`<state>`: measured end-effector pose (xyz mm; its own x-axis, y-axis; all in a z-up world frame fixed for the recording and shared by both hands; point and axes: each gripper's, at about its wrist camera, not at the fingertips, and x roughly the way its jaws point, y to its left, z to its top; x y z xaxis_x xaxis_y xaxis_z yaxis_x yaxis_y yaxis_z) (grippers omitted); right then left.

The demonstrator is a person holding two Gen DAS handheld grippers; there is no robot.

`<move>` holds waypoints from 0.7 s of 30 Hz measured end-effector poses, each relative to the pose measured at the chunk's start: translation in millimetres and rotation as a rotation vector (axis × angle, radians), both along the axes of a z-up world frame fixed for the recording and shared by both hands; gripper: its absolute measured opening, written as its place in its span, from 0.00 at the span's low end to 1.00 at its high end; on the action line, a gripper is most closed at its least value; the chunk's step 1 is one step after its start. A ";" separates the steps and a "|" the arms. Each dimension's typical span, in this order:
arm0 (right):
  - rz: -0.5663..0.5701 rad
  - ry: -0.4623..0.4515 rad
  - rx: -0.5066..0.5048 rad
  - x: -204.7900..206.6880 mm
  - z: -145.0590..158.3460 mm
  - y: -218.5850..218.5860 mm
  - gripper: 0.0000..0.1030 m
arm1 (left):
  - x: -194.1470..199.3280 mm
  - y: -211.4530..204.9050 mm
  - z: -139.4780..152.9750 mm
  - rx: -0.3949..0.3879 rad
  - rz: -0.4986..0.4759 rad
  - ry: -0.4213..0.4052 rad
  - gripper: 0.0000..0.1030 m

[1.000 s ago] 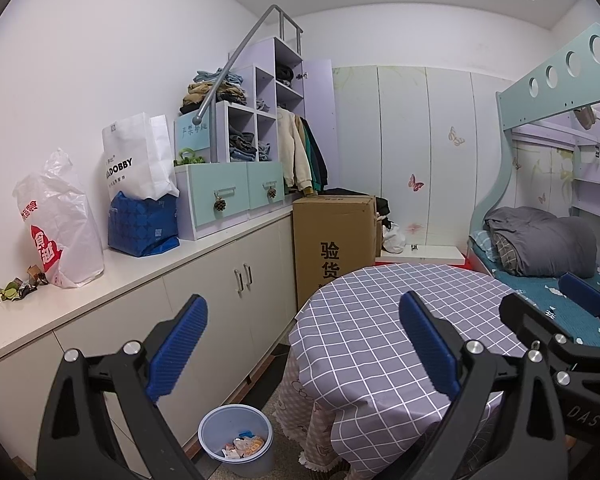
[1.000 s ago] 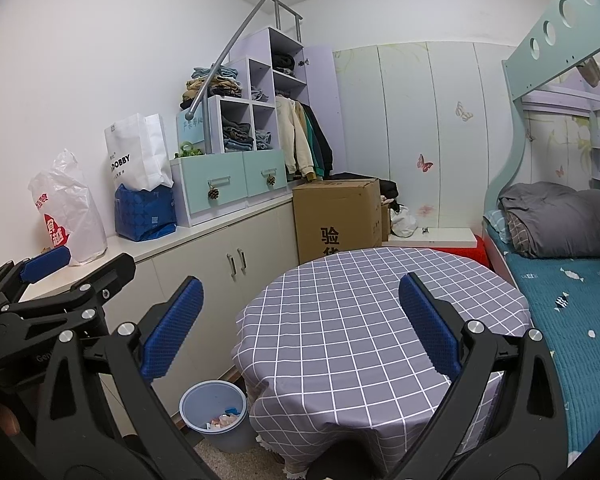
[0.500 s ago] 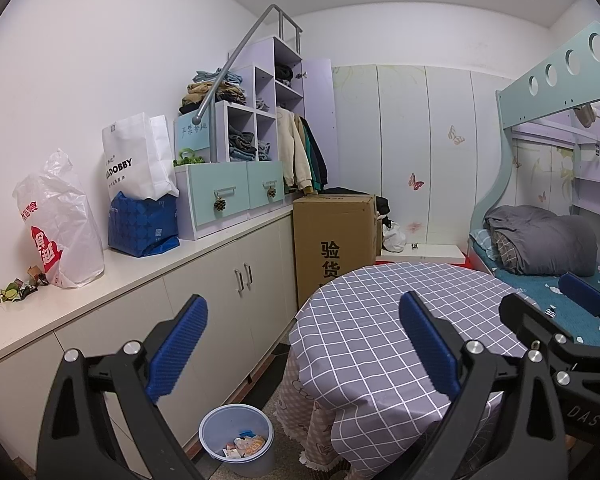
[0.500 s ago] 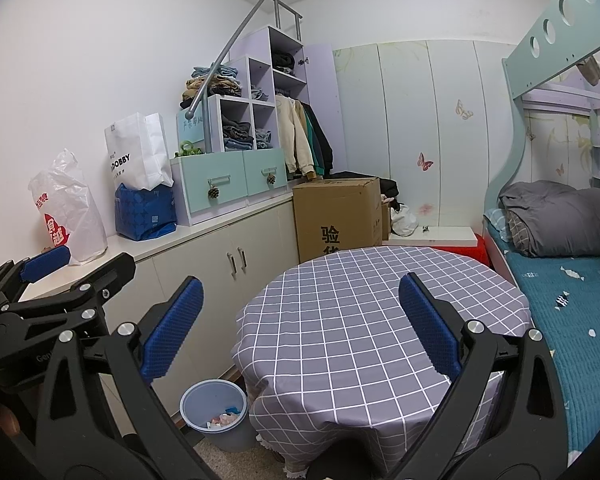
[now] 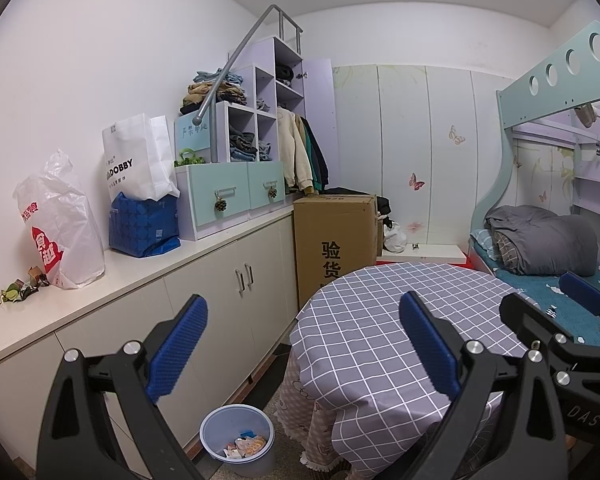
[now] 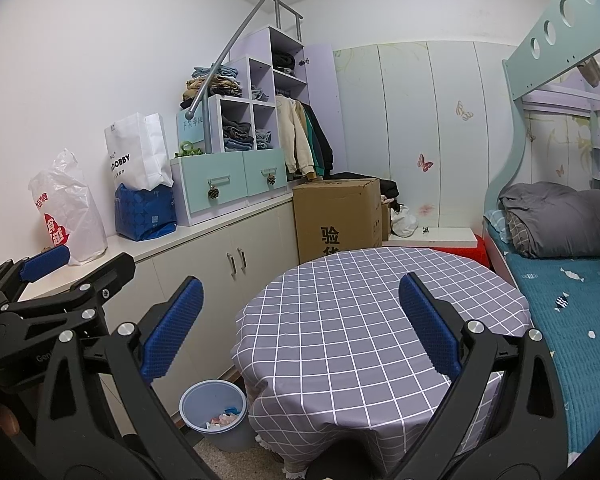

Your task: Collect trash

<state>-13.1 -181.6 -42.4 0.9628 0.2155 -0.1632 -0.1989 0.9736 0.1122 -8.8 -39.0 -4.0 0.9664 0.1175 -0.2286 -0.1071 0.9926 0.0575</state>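
Two grippers, the left gripper (image 5: 302, 344) and right gripper (image 6: 300, 322), hang with jaws spread wide, holding nothing, above a checked round bench (image 6: 340, 320). Trash scraps (image 5: 20, 286) lie at the frame's left on the white counter (image 5: 148, 276); a wastebasket (image 5: 238, 440) with wrappers stands bottom centre.

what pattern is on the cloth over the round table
The round table's cloth is grey-purple with a white grid check, clearest in the right wrist view.

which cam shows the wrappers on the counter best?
Left wrist: the wrappers lie in plain view on the counter beside the white plastic bag. In the right wrist view, the left gripper hides them.
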 end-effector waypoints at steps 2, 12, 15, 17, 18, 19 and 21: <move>-0.001 -0.001 0.000 -0.7 -0.7 -0.4 0.93 | -0.3 0.2 -0.6 0.001 -0.001 0.000 0.92; -0.002 0.000 0.001 -0.7 -0.7 -0.1 0.93 | 0.0 1.3 -0.7 0.001 -0.001 0.001 0.92; -0.001 0.001 0.001 -1.2 -1.0 -0.9 0.93 | -0.2 2.3 -1.2 0.001 -0.001 0.002 0.92; -0.002 0.001 -0.001 -1.4 -0.9 -0.8 0.93 | -0.3 2.4 -1.2 0.002 0.000 0.002 0.92; -0.002 0.000 0.000 -1.2 -0.7 -0.6 0.93 | -0.1 2.6 -1.1 0.002 -0.001 0.002 0.92; -0.002 0.000 0.001 -1.4 -0.8 -0.9 0.93 | -0.7 2.5 -1.6 0.002 -0.001 0.001 0.92; -0.002 0.001 0.000 -0.5 -0.2 -0.2 0.93 | 0.0 2.6 -1.1 0.002 0.000 0.002 0.92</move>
<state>-13.6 -181.7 -42.6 0.9630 0.2138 -0.1640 -0.1971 0.9739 0.1124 -8.8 -36.4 -5.1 0.9659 0.1179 -0.2306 -0.1068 0.9925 0.0600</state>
